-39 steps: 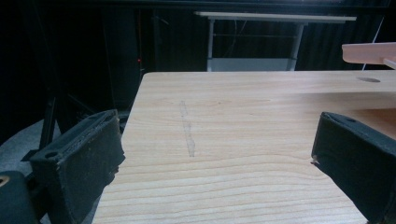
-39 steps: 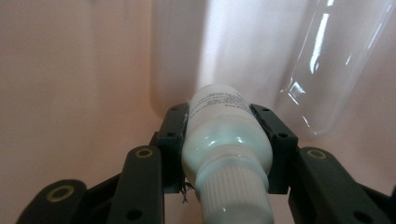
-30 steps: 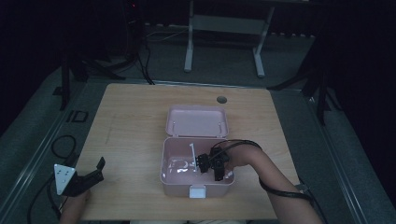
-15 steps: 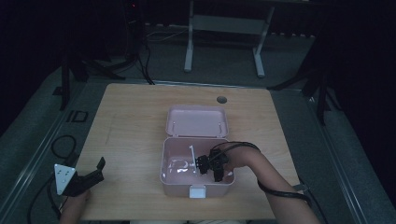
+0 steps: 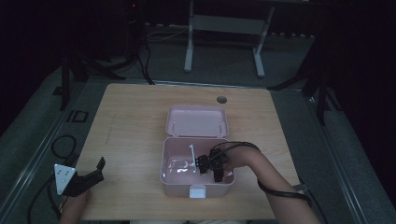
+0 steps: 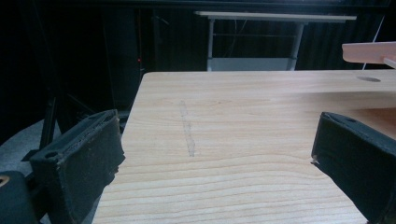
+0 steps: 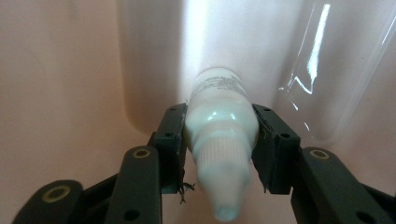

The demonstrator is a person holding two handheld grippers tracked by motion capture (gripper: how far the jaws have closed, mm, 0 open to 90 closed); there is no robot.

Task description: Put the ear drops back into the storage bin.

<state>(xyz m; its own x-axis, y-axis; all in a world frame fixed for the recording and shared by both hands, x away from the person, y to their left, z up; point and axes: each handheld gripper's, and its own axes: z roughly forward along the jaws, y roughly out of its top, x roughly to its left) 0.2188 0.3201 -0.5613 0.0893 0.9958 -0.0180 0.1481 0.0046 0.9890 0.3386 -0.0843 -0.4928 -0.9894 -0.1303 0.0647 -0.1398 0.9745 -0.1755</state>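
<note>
So, small white bottle [image 7: 219, 135] pinched between right gripper [image 7: 219, 140] jaws inside pink box [image 5: 173, 186], left gripper [image 6: 215, 154] spread wide over table [image 6: 243, 121] corner.

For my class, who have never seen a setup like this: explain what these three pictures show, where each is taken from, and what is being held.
No robot here: a person holds two-jaw tongs in each hand. The high view looks down on a wooden table with an open pink box, its lid folded back. The right tongs reach into the box. The right gripper view, from a camera on those tongs, shows them clamped on a small white bottle, cap toward the camera. The left tongs rest at the table's near left corner; the left gripper view shows their jaws open over bare wood.
</note>
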